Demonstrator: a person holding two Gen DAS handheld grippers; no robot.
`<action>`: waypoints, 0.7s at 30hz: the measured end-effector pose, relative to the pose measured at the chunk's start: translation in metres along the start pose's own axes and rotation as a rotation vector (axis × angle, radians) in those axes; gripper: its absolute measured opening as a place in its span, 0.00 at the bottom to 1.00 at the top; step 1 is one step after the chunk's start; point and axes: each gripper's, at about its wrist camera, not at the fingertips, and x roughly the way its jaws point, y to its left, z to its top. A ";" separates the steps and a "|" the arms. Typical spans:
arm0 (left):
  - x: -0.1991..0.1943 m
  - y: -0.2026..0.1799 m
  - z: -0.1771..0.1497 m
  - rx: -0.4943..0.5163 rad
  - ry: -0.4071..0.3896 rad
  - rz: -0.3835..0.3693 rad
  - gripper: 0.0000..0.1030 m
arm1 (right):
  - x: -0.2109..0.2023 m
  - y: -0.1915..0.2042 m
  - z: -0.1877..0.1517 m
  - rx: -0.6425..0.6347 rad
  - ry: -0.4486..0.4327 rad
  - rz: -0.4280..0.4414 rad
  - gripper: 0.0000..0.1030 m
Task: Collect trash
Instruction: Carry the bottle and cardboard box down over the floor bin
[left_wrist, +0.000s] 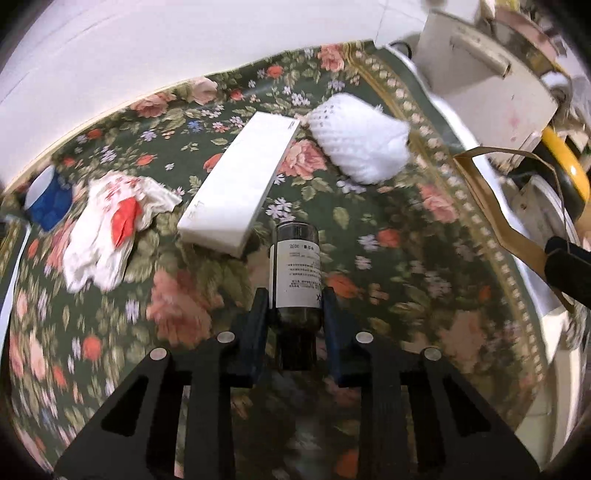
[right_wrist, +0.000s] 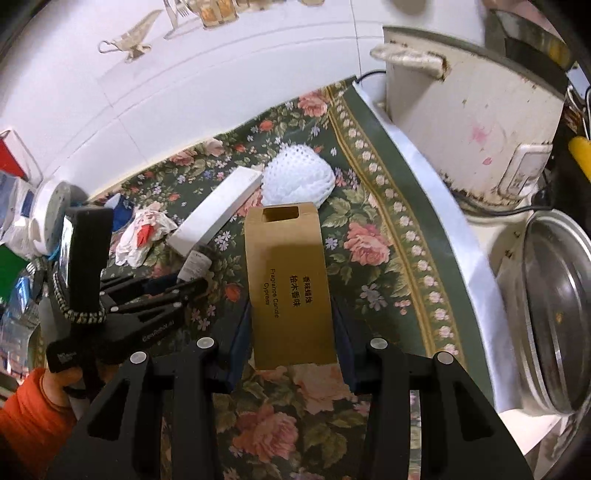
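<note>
My left gripper (left_wrist: 295, 295) is shut on a dark bottle with a white label (left_wrist: 295, 273), held above the floral tablecloth (left_wrist: 388, 258). My right gripper (right_wrist: 291, 314) is shut on a brown cardboard candle box (right_wrist: 288, 277). The left gripper with its bottle (right_wrist: 195, 264) also shows at the left of the right wrist view. On the cloth lie a long white box (left_wrist: 240, 177), a white foam fruit net (left_wrist: 362, 136), a crumpled white and red wrapper (left_wrist: 110, 221) and a blue cup (left_wrist: 48, 199).
A worn white appliance (right_wrist: 472, 122) stands at the table's right end, with a metal pot lid (right_wrist: 557, 314) below it. White tiled wall (right_wrist: 184, 74) runs behind the table. Bags and containers (right_wrist: 22, 206) crowd the left side.
</note>
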 end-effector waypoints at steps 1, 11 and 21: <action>-0.009 -0.002 -0.004 -0.017 -0.012 0.005 0.26 | -0.007 -0.004 0.000 -0.010 -0.010 0.013 0.37; -0.114 -0.045 -0.043 -0.160 -0.216 0.133 0.26 | -0.082 -0.018 -0.005 -0.168 -0.131 0.116 0.37; -0.210 -0.060 -0.092 -0.225 -0.343 0.186 0.26 | -0.139 0.007 -0.026 -0.247 -0.212 0.198 0.37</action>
